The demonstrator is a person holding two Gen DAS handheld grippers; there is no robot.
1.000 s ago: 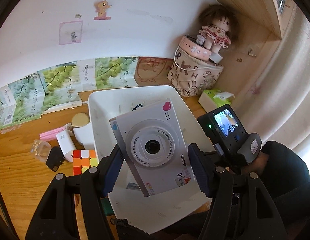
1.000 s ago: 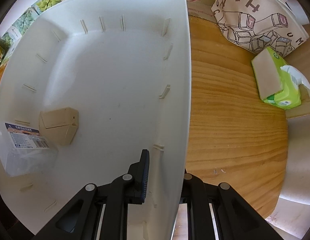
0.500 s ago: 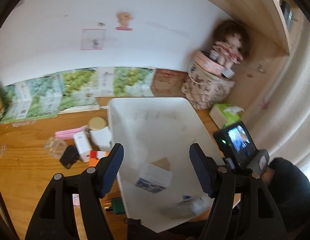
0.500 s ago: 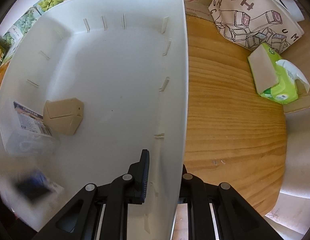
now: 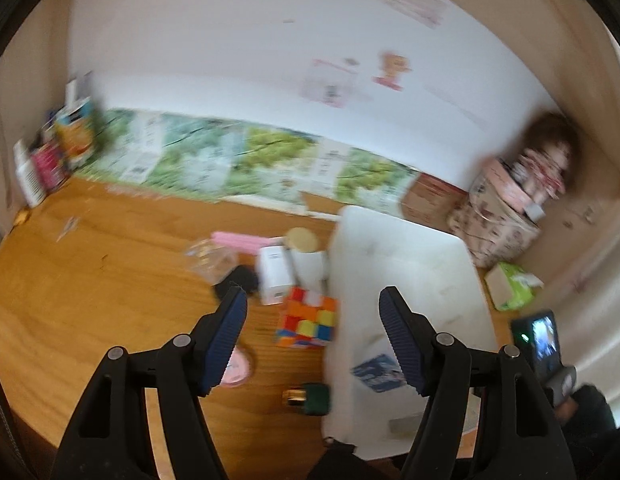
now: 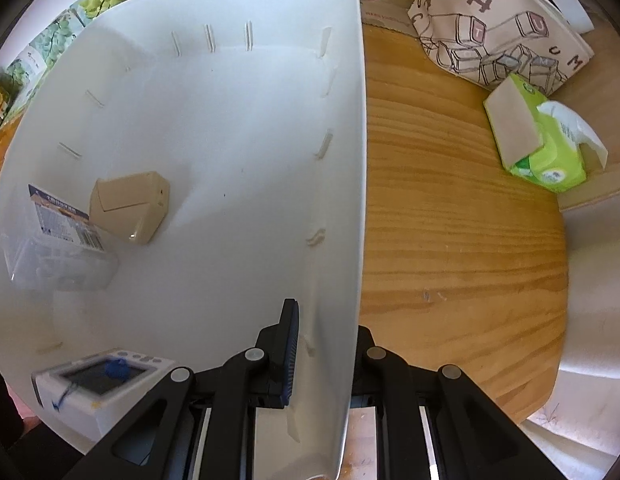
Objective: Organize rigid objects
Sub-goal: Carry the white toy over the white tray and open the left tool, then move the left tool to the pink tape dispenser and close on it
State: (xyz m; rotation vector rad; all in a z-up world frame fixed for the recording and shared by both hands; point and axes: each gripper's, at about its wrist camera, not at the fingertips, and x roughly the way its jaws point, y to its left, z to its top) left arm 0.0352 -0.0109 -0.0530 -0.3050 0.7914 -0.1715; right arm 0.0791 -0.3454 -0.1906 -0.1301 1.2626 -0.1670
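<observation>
Left tool is hanging wide apart over the cube while right tool is pinching the bin wall, which might tip.

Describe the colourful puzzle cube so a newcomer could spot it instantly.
Find the big white bin on the wooden desk. Just outside its left wall, nearer you than a small white box, sits the puzzle cube, the only thing with multicoloured squares.

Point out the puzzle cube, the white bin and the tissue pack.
puzzle cube (image 5: 310, 322): left wrist view, on its coloured top face.
white bin (image 6: 360, 128): right wrist view, on its right wall rim.
tissue pack (image 6: 550, 162): right wrist view, on its green wrapper.
</observation>
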